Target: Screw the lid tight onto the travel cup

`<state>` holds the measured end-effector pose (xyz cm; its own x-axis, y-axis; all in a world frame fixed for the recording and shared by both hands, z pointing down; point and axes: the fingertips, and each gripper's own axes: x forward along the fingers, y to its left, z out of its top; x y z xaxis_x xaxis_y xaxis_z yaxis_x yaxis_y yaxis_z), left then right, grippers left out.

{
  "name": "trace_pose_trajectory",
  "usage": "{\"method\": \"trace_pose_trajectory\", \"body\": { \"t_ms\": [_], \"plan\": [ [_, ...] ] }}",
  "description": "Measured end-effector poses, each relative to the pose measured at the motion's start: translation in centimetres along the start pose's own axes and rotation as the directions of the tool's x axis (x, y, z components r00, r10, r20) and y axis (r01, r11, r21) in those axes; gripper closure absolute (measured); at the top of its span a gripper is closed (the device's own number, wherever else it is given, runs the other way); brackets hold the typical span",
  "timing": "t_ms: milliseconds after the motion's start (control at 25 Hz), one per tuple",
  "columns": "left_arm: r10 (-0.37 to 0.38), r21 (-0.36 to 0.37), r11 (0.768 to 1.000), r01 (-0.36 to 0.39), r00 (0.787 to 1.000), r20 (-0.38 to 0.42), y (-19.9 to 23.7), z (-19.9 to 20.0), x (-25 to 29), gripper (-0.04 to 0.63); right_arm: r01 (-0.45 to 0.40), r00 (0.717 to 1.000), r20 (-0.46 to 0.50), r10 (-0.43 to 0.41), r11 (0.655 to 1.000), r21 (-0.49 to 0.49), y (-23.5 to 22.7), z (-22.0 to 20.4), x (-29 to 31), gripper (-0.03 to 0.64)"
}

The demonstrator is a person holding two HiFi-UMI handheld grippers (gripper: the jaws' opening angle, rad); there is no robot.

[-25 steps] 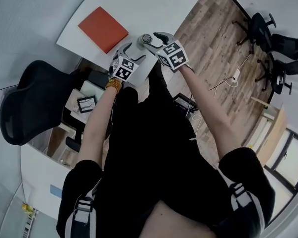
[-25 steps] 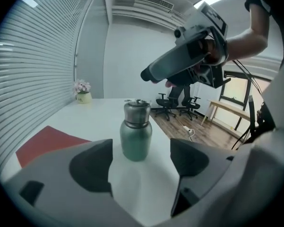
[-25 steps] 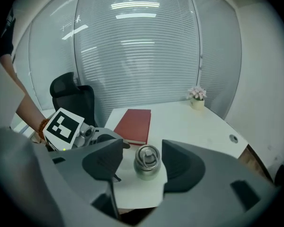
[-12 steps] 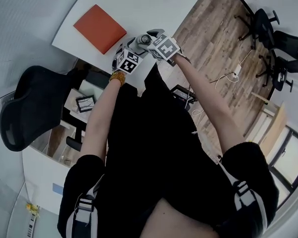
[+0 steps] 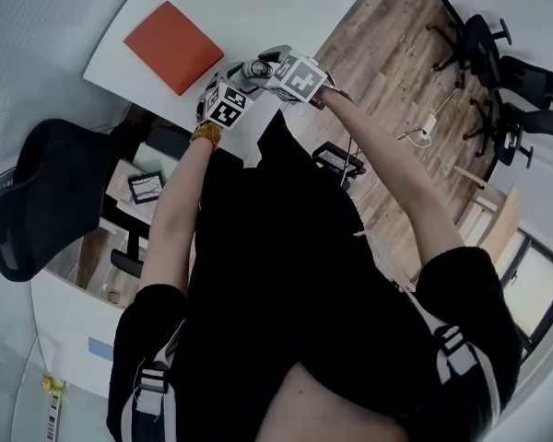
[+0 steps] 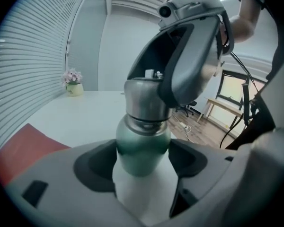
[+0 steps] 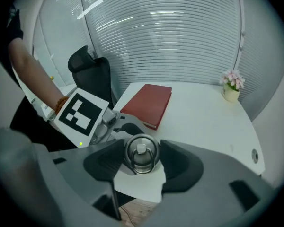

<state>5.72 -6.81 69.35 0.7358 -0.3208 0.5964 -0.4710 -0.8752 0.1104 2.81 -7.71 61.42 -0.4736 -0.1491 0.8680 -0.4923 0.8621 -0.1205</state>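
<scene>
The travel cup (image 6: 142, 145) has a green body and a steel lid (image 6: 146, 98) with a ring on top (image 7: 141, 154). It stands upright at the near edge of the white table (image 5: 258, 7). My left gripper (image 6: 143, 161) comes in from the side. Its jaws are closing, and both pads lie against the green body. My right gripper (image 7: 142, 158) comes down from above. Its jaws are also closing, with the lid between the pads and touching them. In the head view, both grippers (image 5: 242, 83) (image 5: 263, 66) meet at the cup (image 5: 255, 72).
A red book (image 5: 173, 46) lies flat on the table to the left of the cup. A small pot of flowers (image 7: 231, 86) stands at the table's far side. A black office chair (image 5: 46, 201) is at my left. Wood floor with cables lies to the right.
In the head view the grippers and the cup have shifted a little up and to the left. The right gripper's marker cube has turned over the lid. Both grippers stay at the cup.
</scene>
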Motion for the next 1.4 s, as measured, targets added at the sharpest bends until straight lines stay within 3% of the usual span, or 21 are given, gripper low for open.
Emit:
{"method": "trace_pose_trajectory", "body": {
  "t_ms": [160,320,400,520,560,600,640,720,800,880,1000,1160,1200,1280,1400],
  "plan": [
    [-0.056,0.038,0.998,0.057,0.998,-0.022,-0.2,0.1,0.1,0.249,-0.063,0.998,-0.031,0.059,0.983,-0.174,0.7,-0.2,-0.4,0.379],
    [-0.116,0.084,0.989,0.119,0.992,-0.042,-0.5,-0.1,0.2,0.249,-0.129,0.991,-0.075,0.108,0.912,-0.389,1.5,-0.3,-0.3,0.379],
    [-0.147,0.118,0.981,0.153,0.988,-0.055,-0.4,0.2,0.4,0.249,-0.166,0.986,-0.116,0.123,0.846,-0.508,1.6,-0.5,-0.4,0.379],
    [-0.185,0.145,0.97,0.194,0.98,-0.075,-0.1,0.5,0.7,0.249,-0.196,0.979,-0.181,0.095,0.691,-0.696,1.5,-1.1,-0.1,0.378],
    [-0.191,0.142,0.969,0.201,0.978,-0.079,-0.4,0.4,0.6,0.249,-0.201,0.978,-0.188,0.093,0.672,-0.713,1.8,-1.4,0.1,0.374],
    [-0.191,0.137,0.97,0.201,0.978,-0.083,-0.7,0.1,0.5,0.249,-0.202,0.978,-0.185,0.1,0.685,-0.7,2.0,-1.5,0.2,0.373],
    [-0.185,0.131,0.972,0.195,0.979,-0.088,-0.8,0.0,0.4,0.249,-0.194,0.98,-0.168,0.108,0.719,-0.667,2.0,-1.5,0.2,0.371],
    [-0.148,0.112,0.981,0.159,0.984,-0.099,-0.6,-0.1,0.5,0.249,-0.139,0.99,-0.091,0.105,0.812,-0.567,1.1,-0.8,-0.4,0.337],
    [-0.094,0.064,0.993,0.099,0.992,-0.08,-0.3,0.0,0.3,0.247,-0.061,0.996,0.032,0.081,0.913,-0.404,0.0,0.4,-1.4,0.305],
    [-0.031,0.001,1.0,0.031,0.999,-0.041,-0.2,0.2,-0.2,0.244,-0.022,0.991,0.128,0.048,0.98,-0.197,-0.2,1.3,-2.3,0.305],
    [0.05,-0.078,0.996,-0.05,0.999,-0.002,-0.3,0.6,-0.5,0.245,0.029,0.989,0.146,-0.028,1.0,-0.001,0.1,1.1,-2.1,0.305],
    [0.142,-0.157,0.978,-0.137,0.99,0.02,-0.3,1.2,-0.3,0.245,0.118,0.99,0.07,-0.126,0.987,0.107,-0.3,-0.1,-0.5,0.314],
    [0.157,-0.171,0.974,-0.151,0.987,0.024,-0.3,1.3,-0.2,0.245,0.135,0.988,0.061,-0.143,0.984,0.116,-0.5,-0.2,-0.4,0.356],
    [0.172,-0.184,0.969,-0.164,0.985,0.031,-0.3,1.3,-0.2,0.247,0.144,0.987,0.051,-0.15,0.984,0.103,-0.6,-0.2,-0.4,0.371],
    [0.142,-0.152,0.979,-0.135,0.989,0.036,-0.4,1.1,-0.2,0.252,0.084,0.996,0.032,-0.085,0.996,0.021,-0.1,-0.7,-0.4,0.377]
  ]
}}
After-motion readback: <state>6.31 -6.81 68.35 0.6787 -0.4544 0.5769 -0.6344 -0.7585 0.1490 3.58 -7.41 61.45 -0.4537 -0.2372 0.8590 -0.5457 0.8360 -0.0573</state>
